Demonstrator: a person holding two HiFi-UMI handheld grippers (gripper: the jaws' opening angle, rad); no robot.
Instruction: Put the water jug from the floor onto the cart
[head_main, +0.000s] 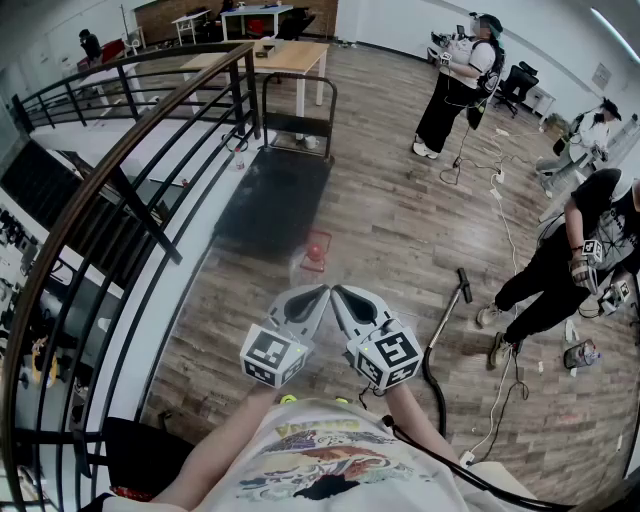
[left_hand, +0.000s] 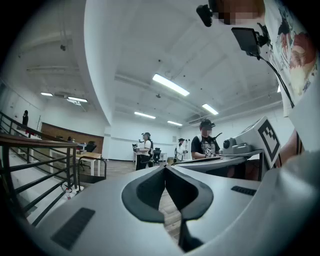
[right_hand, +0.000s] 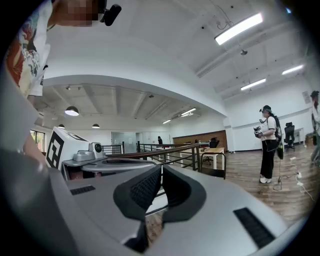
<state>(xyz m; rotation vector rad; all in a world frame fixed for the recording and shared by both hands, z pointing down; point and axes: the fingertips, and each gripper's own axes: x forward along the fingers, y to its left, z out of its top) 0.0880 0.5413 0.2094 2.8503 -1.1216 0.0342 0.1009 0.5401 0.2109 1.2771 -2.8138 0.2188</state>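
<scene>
The water jug (head_main: 316, 251), clear with a red cap, stands on the wooden floor just off the near end of the black flat cart (head_main: 272, 200). The cart's upright handle (head_main: 298, 98) is at its far end. My left gripper (head_main: 322, 291) and right gripper (head_main: 338, 291) are held side by side at chest height, short of the jug, both shut and empty. In the left gripper view the left gripper (left_hand: 165, 170) has its pads together, and so has the right gripper (right_hand: 160, 172) in the right gripper view. The cart (left_hand: 92, 175) shows far off in both; the jug is hidden there.
A black railing (head_main: 120, 150) runs along the left over a drop. On the right floor lie a stick tool with a hose (head_main: 448, 315) and cables (head_main: 508, 230). A person (head_main: 560, 260) bends at the right, another (head_main: 455, 85) stands beyond. A wooden table (head_main: 290, 55) stands behind the cart.
</scene>
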